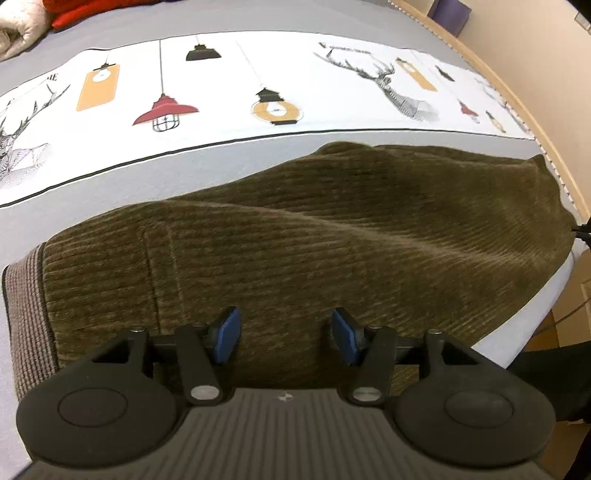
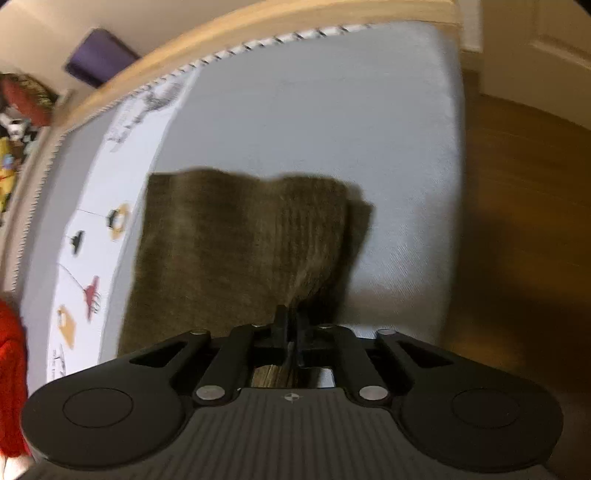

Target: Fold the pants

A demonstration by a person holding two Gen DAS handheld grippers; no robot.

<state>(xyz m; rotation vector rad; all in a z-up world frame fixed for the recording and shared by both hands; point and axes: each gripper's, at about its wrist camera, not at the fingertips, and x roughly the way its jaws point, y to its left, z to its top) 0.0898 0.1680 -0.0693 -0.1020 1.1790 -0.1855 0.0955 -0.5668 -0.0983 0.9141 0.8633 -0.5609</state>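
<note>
Olive-brown corduroy pants [image 1: 295, 236] lie across a grey bed sheet, waistband [image 1: 26, 314] at the left. My left gripper [image 1: 286, 334] is open, its blue pads [image 1: 227, 334] hovering over the pants near the waist, holding nothing. In the right wrist view the pants [image 2: 236, 240] stretch away from me, and my right gripper [image 2: 291, 332] is shut on the pants' near edge, the cloth bunched and lifted at the fingers. That view is blurred.
The bed sheet [image 1: 110, 192] has a white printed band with lamps and deer [image 1: 258, 92]. A wooden bed frame [image 1: 517, 103] runs along the right. Red cloth [image 1: 96, 11] and a rolled blanket lie at the far left. Wooden floor [image 2: 524, 203] lies beyond the bed's edge.
</note>
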